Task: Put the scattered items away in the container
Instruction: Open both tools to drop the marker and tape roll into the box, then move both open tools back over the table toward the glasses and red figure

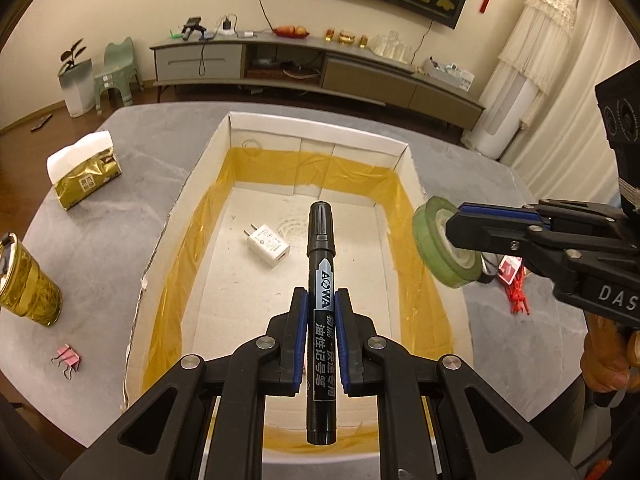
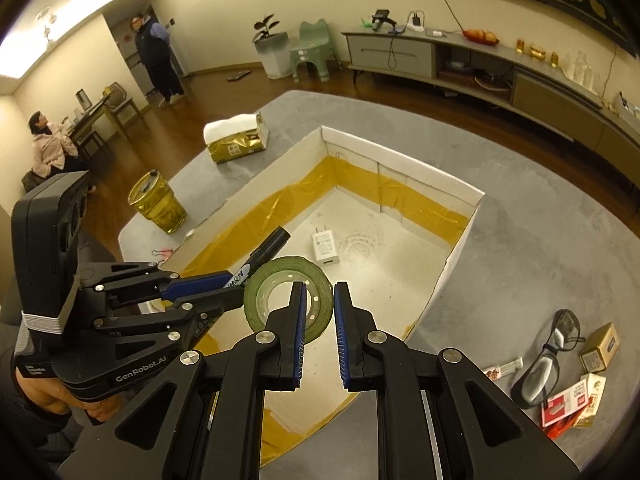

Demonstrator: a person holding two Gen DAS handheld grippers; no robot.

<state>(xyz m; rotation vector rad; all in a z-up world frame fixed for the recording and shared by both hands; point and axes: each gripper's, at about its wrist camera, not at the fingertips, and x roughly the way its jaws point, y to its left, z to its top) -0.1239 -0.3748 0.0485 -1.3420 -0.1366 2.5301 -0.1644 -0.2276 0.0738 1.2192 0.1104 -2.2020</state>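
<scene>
A white cardboard box lined with yellow tape sits on the grey table, and a white charger plug lies on its floor. My left gripper is shut on a black marker, held lengthwise above the box's near half. At the box's right rim, my right gripper holds a green tape roll. In the right wrist view, my right gripper pinches the wall of the tape roll, one finger through its hole. The marker and charger show beyond it.
Left of the box are a gold tissue pack, a gold can and a pink binder clip. Right of it lie glasses, a small brown box and red packets. Two people are far back left.
</scene>
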